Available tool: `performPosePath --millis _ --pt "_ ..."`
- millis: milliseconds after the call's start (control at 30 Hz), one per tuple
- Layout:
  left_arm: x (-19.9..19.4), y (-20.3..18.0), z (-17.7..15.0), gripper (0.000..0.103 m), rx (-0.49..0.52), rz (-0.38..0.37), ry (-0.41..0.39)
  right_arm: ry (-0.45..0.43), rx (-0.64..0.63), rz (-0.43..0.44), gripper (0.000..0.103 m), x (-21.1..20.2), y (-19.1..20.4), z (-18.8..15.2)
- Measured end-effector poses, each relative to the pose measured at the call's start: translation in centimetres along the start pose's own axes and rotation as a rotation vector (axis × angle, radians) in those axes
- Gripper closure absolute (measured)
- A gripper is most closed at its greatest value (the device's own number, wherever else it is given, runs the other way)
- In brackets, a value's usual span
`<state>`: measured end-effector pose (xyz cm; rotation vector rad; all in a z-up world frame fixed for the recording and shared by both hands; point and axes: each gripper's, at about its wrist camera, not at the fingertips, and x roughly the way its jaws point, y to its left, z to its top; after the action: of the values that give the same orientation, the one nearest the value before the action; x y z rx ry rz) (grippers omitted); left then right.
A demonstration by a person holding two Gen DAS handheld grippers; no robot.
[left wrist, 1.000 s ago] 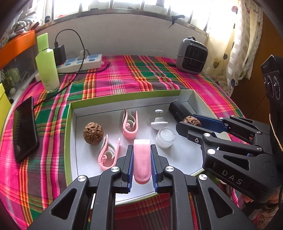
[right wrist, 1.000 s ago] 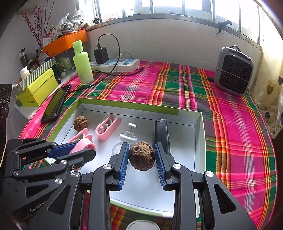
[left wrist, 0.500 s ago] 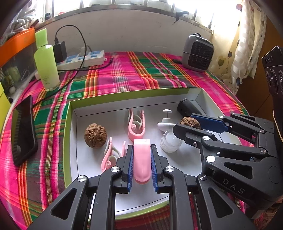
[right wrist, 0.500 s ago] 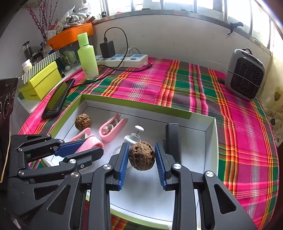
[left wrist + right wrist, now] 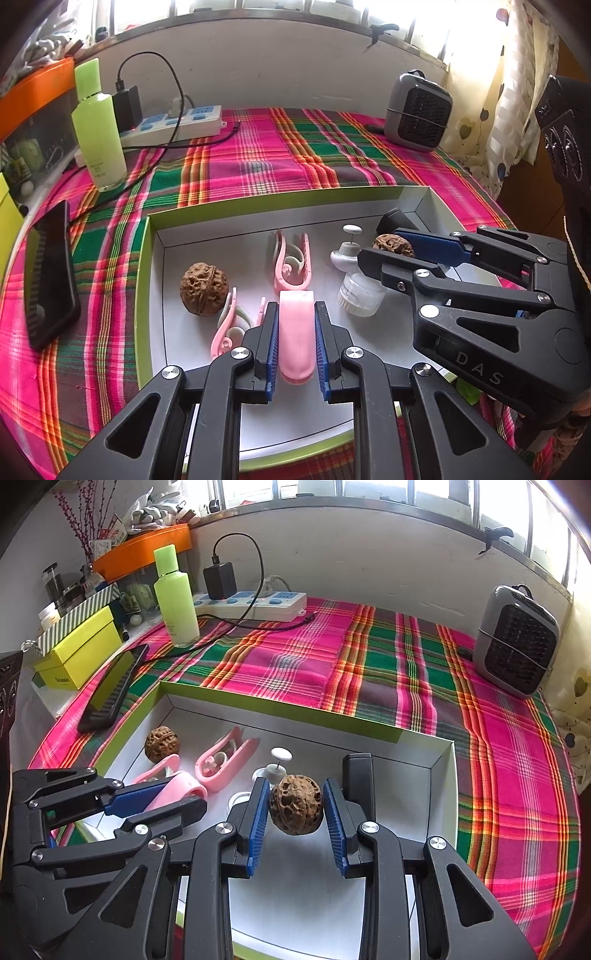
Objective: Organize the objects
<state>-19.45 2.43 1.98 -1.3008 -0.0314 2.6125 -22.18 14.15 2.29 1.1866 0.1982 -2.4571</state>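
Black block [image 5: 357, 775] and white plunger [image 5: 279, 761] crowd behind the held walnut [image 5: 296, 804].

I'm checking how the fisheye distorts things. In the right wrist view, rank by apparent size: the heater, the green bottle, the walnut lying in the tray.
1. Heater and green bottle: too alike to rank.
2. Walnut lying in the tray: clearly smallest.

The left gripper [image 5: 295, 334] points steeply downward, its blue-padded fingers [image 5: 272, 345] clamped tight on a pink clip [image 5: 295, 332] held lengthwise between them. The right gripper [image 5: 296, 806] tilts down at much the same angle (just beside the left one, each visible in the other's view), its jaws closed on a walnut [image 5: 296, 804], the pads pressing both sides.
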Motion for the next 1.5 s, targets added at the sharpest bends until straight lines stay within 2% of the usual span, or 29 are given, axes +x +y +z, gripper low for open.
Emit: performPosePath --millis 800,1267,1500 --pt "0.1 -0.3 0.2 0.086 0.006 0.009 0.001 0.010 0.016 0.012 0.071 0.4 -0.5 -0.2" --pt "-0.4 0.1 -0.1 0.069 -0.009 0.027 0.001 0.001 0.043 0.006 0.071 -0.1 -0.3 -0.5" --pt "-1.1 0.1 -0.4 0.067 -0.007 0.034 -0.007 -0.010 0.069 0.015 0.064 -0.6 -0.5 -0.8"
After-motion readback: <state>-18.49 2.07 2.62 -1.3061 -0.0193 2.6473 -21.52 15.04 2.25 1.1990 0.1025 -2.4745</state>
